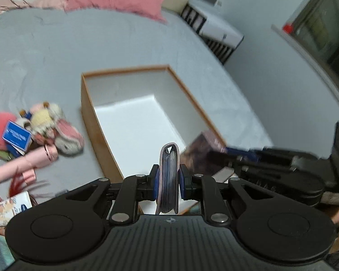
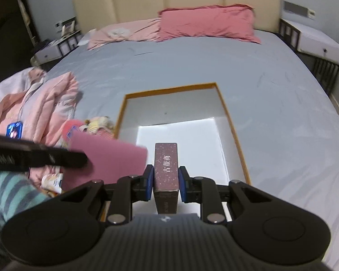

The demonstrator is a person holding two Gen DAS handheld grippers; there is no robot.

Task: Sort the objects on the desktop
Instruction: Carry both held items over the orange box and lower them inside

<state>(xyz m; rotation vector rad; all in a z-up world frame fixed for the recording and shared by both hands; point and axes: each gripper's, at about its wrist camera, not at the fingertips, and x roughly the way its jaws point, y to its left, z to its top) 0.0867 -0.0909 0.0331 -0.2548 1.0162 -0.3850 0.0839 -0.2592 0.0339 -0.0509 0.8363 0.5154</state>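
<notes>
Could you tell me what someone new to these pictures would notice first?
Each pair of tongs grips something above the open white box on the grey bed: the left tongs a pink card wallet, the right tongs a dark speckled carton. A heap of plush toys lies left of the box.

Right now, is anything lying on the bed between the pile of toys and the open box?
No. In the left wrist view only bare grey sheet separates the toy pile from the open box; the right wrist view partly hides that stretch.
</notes>
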